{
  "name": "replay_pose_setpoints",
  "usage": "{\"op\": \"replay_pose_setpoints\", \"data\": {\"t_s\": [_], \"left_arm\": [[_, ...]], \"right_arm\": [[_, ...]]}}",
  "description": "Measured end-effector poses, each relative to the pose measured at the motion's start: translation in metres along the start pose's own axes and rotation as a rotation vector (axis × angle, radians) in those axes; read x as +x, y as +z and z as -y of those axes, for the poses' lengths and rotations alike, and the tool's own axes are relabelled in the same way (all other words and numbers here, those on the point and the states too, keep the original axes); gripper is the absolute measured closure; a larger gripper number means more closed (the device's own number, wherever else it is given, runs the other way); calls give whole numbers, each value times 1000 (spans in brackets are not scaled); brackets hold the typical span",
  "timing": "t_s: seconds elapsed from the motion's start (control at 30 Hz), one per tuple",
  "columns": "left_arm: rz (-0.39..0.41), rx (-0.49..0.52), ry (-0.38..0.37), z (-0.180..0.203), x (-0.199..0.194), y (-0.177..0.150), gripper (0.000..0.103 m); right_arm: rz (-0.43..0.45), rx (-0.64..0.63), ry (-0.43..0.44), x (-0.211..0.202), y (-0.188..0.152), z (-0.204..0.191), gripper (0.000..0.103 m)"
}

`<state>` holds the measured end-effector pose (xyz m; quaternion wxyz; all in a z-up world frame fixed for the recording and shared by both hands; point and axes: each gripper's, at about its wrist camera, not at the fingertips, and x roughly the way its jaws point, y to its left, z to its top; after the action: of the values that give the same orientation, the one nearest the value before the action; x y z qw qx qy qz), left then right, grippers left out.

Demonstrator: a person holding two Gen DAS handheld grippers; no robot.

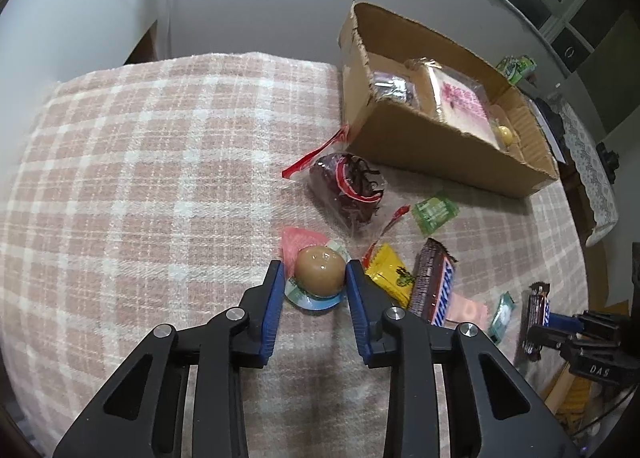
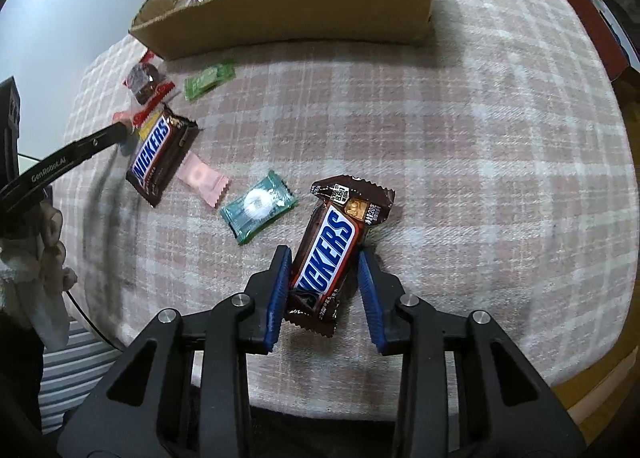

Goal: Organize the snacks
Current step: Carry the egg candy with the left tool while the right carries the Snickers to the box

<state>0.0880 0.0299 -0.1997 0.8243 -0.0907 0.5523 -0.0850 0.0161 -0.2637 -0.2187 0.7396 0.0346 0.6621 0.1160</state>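
Both grippers, left gripper point(image 1: 313, 274) and right gripper point(image 2: 324, 264), have black linkage arms, silver screws and ribbed blue pads point(image 2: 280, 290).

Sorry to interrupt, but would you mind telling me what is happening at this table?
A person is sorting snacks with two handheld grippers. The left gripper sits around a brown jelly cup on the checked cloth. The right gripper straddles a Snickers bar, jaws open. The cardboard box already holds several snacks; other sweets lie loose.
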Motion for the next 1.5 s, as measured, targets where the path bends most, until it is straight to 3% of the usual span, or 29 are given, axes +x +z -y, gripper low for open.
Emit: {"op": "replay_pose_setpoints", "data": {"t_s": [0.3,0.7,1.0,1.5], "left_arm": [[64,27,-32,14,-31,8,74],[154,108,-101,56,-59,52,74],[188,166,-90,81,-55,85,74],[193,180,-54,87,-36,127,74]], "right_arm": [[82,-8,1,-33,18,7,68],[224,-49,3,-88,56,2,68],[284,-71,-11,-104,91,5,68],[324,-81,-36,-98,149,8,68]]}}
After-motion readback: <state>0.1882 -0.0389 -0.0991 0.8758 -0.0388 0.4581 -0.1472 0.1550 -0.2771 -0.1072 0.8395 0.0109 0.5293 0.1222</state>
